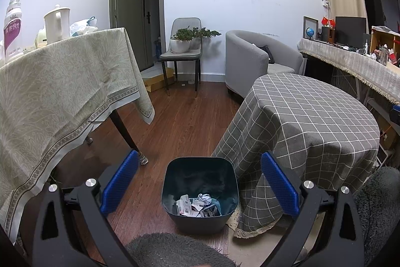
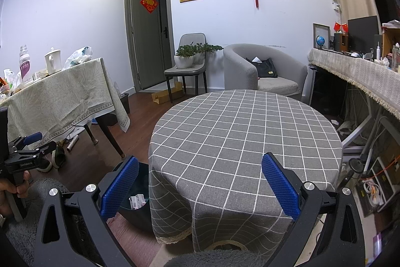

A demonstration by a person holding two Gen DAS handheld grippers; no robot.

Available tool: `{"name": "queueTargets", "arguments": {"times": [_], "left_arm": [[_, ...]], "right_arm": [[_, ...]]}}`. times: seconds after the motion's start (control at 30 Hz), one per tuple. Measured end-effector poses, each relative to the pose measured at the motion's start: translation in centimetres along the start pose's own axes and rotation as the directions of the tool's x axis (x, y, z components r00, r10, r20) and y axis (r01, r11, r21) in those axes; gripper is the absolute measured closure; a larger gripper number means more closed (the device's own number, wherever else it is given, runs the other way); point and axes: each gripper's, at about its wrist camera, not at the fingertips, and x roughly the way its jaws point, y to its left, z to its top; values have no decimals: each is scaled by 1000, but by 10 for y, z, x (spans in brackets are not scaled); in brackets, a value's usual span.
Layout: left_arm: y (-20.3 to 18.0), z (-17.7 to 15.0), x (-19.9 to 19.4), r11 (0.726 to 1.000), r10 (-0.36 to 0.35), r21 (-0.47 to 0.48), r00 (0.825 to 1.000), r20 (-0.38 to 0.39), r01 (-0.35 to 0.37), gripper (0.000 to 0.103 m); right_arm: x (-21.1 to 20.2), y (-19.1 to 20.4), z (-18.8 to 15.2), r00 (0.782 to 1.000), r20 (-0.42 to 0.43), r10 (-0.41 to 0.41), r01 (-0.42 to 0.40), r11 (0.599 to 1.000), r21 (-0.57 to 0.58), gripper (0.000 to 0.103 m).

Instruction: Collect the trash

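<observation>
A dark bin (image 1: 200, 194) stands on the wood floor beside the round table (image 1: 312, 116), holding crumpled paper and wrappers (image 1: 197, 207). My left gripper (image 1: 200, 182) hangs open above the bin with nothing between its blue pads (image 1: 120, 182). In the right wrist view my right gripper (image 2: 200, 184) is open over the near edge of the round table with the grey checked cloth (image 2: 245, 131), holding nothing. The bin (image 2: 135, 204) shows partly behind its left finger. At the far left of that view a hand holds the left gripper (image 2: 27, 147).
A table under a pale patterned cloth (image 1: 62, 91) stands at the left with a white kettle (image 1: 57, 24) and a bottle (image 1: 12, 26). Behind are a chair with a potted plant (image 1: 182, 41), a grey armchair (image 1: 257, 59) and a cluttered side desk (image 1: 362, 56). Shoes (image 2: 57, 159) lie under the left table.
</observation>
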Motion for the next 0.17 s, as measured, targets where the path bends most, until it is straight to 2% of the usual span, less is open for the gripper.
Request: {"name": "queueTargets", "arguments": {"times": [0.17], "left_arm": [[0,0,0,1000,1,-1,1000,-1,-1,3]], "right_arm": [[0,0,0,1000,0,0,0,1000,0,3]]}}
